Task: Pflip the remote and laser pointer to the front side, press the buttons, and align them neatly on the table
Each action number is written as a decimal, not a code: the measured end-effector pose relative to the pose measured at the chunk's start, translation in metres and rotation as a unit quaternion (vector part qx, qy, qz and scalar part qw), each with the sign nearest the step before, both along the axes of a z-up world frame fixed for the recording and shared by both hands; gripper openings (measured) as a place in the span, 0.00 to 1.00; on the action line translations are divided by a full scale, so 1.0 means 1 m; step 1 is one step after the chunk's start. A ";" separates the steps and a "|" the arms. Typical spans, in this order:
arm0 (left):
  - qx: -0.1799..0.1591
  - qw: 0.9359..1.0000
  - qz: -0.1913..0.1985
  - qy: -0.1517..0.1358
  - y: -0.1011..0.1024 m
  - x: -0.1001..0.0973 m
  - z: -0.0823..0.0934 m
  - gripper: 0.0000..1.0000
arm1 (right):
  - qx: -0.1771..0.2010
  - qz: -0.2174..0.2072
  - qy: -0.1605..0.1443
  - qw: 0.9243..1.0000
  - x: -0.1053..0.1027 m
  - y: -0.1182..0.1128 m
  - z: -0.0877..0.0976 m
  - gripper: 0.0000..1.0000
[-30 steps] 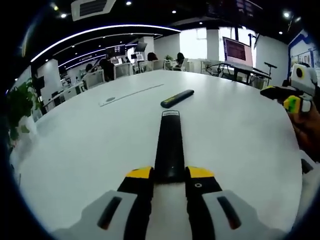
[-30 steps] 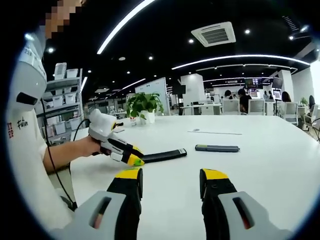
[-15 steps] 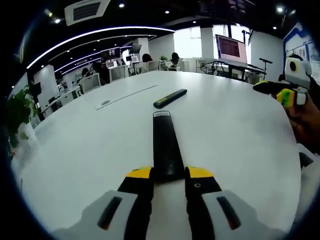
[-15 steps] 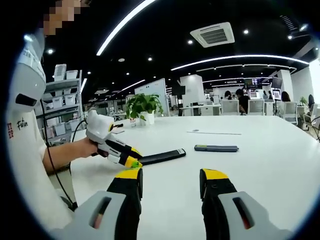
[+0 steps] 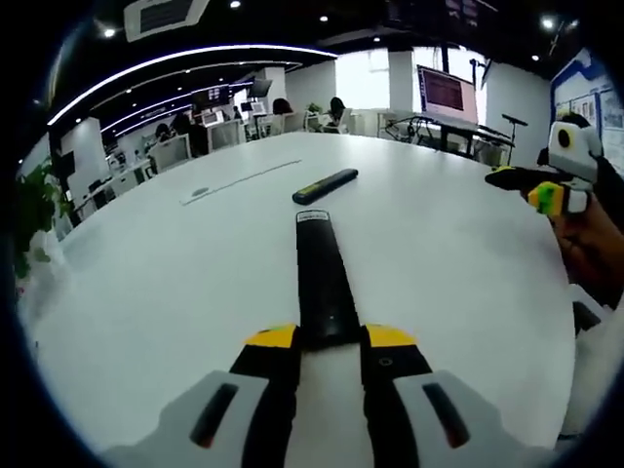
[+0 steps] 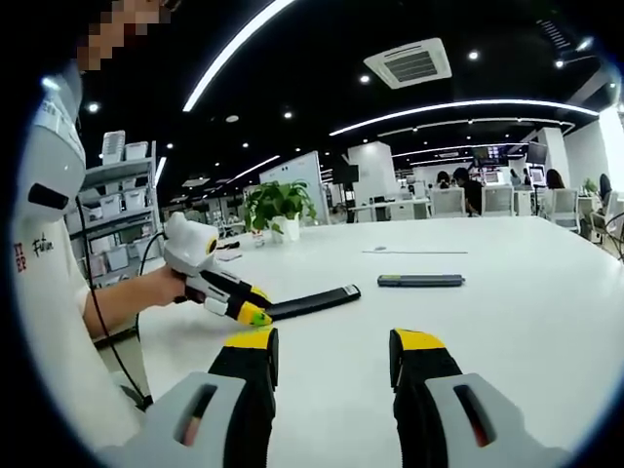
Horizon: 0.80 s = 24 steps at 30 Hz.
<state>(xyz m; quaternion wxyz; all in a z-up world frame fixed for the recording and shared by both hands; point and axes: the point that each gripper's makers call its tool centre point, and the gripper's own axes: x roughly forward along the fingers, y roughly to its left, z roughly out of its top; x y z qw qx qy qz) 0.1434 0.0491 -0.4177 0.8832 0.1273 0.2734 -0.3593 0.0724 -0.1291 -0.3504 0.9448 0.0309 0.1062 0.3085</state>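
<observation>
My left gripper (image 5: 330,339) is shut on the near end of a long black remote (image 5: 320,278), which points away across the white table (image 5: 166,292). Its top face looks smooth, with a pale strip at the far end. Beyond the remote's tip lies the slim dark laser pointer (image 5: 325,185), set at an angle. In the right gripper view the left gripper (image 6: 242,310), in a person's hand, holds the remote (image 6: 312,301) low over the table, with the laser pointer (image 6: 421,280) lying flat behind it. My right gripper (image 6: 331,356) is open and holds nothing.
A thin pale strip (image 5: 239,182) lies on the table past the pointer. A potted plant (image 6: 278,207) stands at the far table edge. The person's sleeve (image 6: 54,292) is at the left. Office desks and chairs stand far behind.
The left gripper and the remote it holds have shifted slightly left. The right gripper stays open and nearly still.
</observation>
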 end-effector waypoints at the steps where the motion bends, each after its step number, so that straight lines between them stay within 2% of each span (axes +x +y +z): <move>1: -0.004 1.000 0.011 0.003 0.002 0.001 0.000 0.26 | 0.000 0.000 0.000 1.000 0.000 0.000 0.000 0.48; 4: -0.010 1.000 0.025 0.001 0.004 0.004 0.000 0.27 | -0.002 0.001 0.002 1.000 0.000 0.001 -0.001 0.48; 6: -0.006 1.000 0.021 -0.009 0.004 0.007 0.001 0.27 | -0.002 0.001 0.001 1.000 -0.001 0.000 0.000 0.48; 13: -0.009 1.000 0.017 -0.012 0.004 0.009 0.001 0.27 | 0.000 0.000 0.004 1.000 0.000 0.000 -0.003 0.48; 24: -0.009 1.000 -0.017 -0.006 -0.003 0.001 0.001 0.26 | 0.000 0.003 0.005 1.000 0.002 0.003 -0.003 0.48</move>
